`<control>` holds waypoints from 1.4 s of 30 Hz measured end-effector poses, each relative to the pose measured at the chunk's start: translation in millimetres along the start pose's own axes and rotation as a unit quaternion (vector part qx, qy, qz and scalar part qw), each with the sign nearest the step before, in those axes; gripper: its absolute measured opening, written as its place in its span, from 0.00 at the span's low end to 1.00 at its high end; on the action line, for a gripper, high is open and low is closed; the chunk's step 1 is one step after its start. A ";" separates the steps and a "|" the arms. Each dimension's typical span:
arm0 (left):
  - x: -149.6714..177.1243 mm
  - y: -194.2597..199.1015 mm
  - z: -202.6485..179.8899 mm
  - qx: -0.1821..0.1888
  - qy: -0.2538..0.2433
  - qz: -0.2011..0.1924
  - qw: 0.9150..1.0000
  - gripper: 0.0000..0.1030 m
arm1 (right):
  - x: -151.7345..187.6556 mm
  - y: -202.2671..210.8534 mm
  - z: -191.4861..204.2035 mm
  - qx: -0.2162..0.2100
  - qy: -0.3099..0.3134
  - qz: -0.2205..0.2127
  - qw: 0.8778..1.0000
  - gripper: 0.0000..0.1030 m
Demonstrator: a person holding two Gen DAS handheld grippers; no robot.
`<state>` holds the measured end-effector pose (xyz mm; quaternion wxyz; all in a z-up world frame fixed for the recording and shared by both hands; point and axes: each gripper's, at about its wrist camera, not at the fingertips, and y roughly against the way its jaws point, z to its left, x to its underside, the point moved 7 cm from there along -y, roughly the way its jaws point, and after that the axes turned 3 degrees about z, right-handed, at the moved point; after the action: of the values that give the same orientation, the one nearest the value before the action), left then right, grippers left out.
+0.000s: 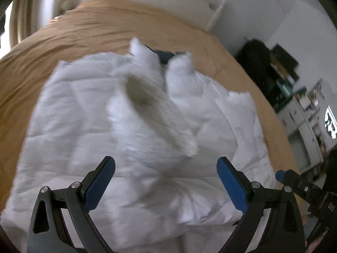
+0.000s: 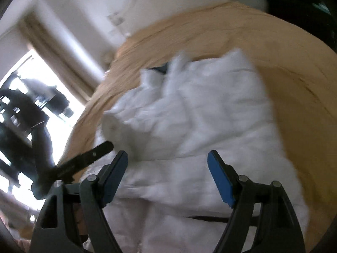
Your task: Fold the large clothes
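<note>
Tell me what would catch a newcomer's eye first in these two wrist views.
A big white padded garment lies rumpled across the middle of a tan bedspread. Something dark blue peeks out at its far edge. In the foreground, the left gripper and right gripper both stand open, holding nothing.

A bedroom in a home: a wide bed [image 1: 88, 33] under a tan bedspread [image 2: 284, 67] fills most of both views, with a white headboard [image 1: 168, 6] against a pale wall. Curtains [image 2: 69, 48] hang beside a bright window [image 2: 23, 97], and along the side wall stand white drawers [image 1: 303, 130] and cluttered dark shelves [image 1: 280, 71].
</note>
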<state>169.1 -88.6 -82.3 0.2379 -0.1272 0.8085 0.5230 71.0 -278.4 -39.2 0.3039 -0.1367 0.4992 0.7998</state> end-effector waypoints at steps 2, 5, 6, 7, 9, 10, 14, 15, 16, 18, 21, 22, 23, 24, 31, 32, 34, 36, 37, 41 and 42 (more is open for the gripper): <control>-0.8 -10.7 -4.4 -0.021 -0.013 -0.004 1.000 0.94 | 1.9 -0.6 -19.3 0.015 -0.018 0.004 1.000 0.76; -3.9 -30.0 10.6 -0.057 0.010 -0.004 0.998 0.62 | 11.5 5.8 -36.4 0.028 -0.030 0.005 0.999 0.76; -4.2 -36.4 23.4 -0.070 0.024 0.008 0.997 0.42 | 12.2 8.8 -40.9 0.037 -0.028 0.004 0.999 0.76; -3.7 -40.8 34.2 -0.078 0.039 0.021 0.996 0.22 | 12.4 10.9 -44.0 0.048 -0.023 0.004 0.999 0.76; -4.9 -39.5 66.4 -0.052 0.108 0.024 0.992 0.16 | 14.4 6.2 -43.6 0.063 -0.016 0.000 0.998 0.73; -3.6 -32.0 86.4 -0.027 0.158 0.023 0.987 0.15 | 15.2 4.7 -41.8 0.066 -0.013 -0.002 0.998 0.70; -4.3 3.1 116.4 -0.004 0.196 -0.001 0.981 0.14 | 5.5 -6.1 -20.3 0.087 0.019 -0.007 0.996 0.58; -3.2 14.7 125.7 0.009 0.209 -0.007 0.978 0.14 | 2.4 -6.5 -11.3 0.089 0.031 -0.009 0.995 0.55; -0.3 20.5 133.9 0.018 0.222 -0.009 0.975 0.14 | 1.1 -9.2 -7.0 0.090 0.038 -0.009 0.995 0.55; 6.8 19.2 147.7 0.037 0.243 -0.001 0.969 0.15 | -0.4 -21.5 4.7 0.096 0.050 0.002 0.994 0.54; 22.8 6.5 164.8 0.069 0.274 0.026 0.959 0.18 | 10.9 -61.0 4.3 0.117 0.062 0.043 0.990 0.52; 25.2 6.7 169.5 0.087 0.281 0.032 0.955 0.18 | 17.9 -77.6 -0.9 0.130 0.066 0.063 0.987 0.51; 22.3 6.6 171.8 0.097 0.284 0.035 0.953 0.19 | 25.3 -93.7 -8.1 0.149 0.070 0.079 0.983 0.50; 20.6 10.3 176.0 0.106 0.285 0.040 0.952 0.20 | 31.8 -105.4 -13.5 0.159 0.077 0.085 0.981 0.50; 7.5 88.8 212.4 -0.040 0.263 -0.031 0.964 0.17 | 34.5 -108.2 -14.3 0.170 0.093 0.079 0.978 0.51; 5.5 92.7 205.9 -0.046 0.257 -0.039 0.965 0.17 | 34.5 -107.7 -14.9 0.170 0.091 0.078 0.978 0.51; -8.2 95.7 181.3 -0.036 0.219 -0.049 0.974 0.17 | 34.5 -107.2 -15.2 0.173 0.090 0.076 0.978 0.51; -19.1 86.3 146.2 -0.003 0.179 -0.048 0.983 0.18 | 34.2 -106.4 -13.1 0.178 0.093 0.075 0.977 0.52; -23.7 76.2 122.4 0.023 0.156 -0.040 0.987 0.18 | 33.5 -106.3 -11.7 0.180 0.095 0.076 0.976 0.52; -25.4 19.5 83.3 -0.043 0.044 0.009 0.998 0.24 | 30.8 -100.5 -10.8 0.182 0.086 0.080 0.976 0.52; -22.1 6.7 85.7 -0.060 0.036 0.023 0.997 0.23 | 26.1 -93.8 -11.0 0.178 0.072 0.079 0.978 0.52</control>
<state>206.5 -9.1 -94.7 0.1888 -0.1410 0.7862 0.5712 108.2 -249.2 -125.1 0.2225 -0.0979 0.6635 0.7076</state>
